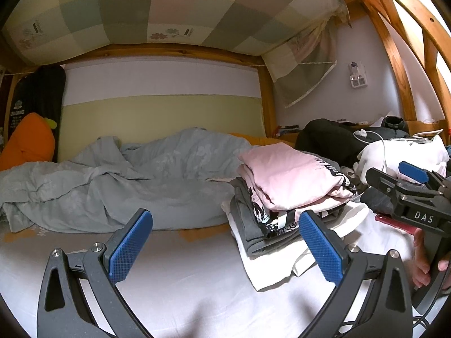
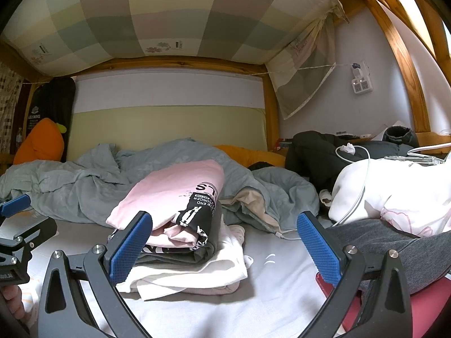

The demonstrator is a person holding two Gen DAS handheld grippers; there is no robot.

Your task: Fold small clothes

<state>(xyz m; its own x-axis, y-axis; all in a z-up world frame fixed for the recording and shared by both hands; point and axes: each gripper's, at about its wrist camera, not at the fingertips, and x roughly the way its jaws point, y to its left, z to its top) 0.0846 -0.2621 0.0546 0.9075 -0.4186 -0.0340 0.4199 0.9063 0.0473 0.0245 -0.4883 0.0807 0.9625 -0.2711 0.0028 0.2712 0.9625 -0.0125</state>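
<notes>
- Beneath a wooden bunk frame hung with a checked cloth, we worked over a bed covered by a pale sheet.
- We saw a rumpled grey-green duvet lying along the far side of the bed, with an orange carrot-shaped cushion standing at its left end against the wall.
- We found the stack of folded clothes resting on the sheet, just in front of the duvet.
- On top lay a pink garment with black printed lettering; under it sat grey layers and a white piece at the bottom.
- Our left gripper hovered above the bare sheet with its 2 blue-padded fingers spread wide, grasping nothing; the stack lay just beyond its right finger.
- Our right gripper also had its fingers released and apart, empty, with the stack between them and closer to the left one.
- In the left wrist view, a hand held the right gripper's handle at the right edge.
- To the right of the stack we noted a white garment with a white cable trailing over it, a dark jacket behind, and grey fabric over a red item.
- A white power strip hung on the wall.
</notes>
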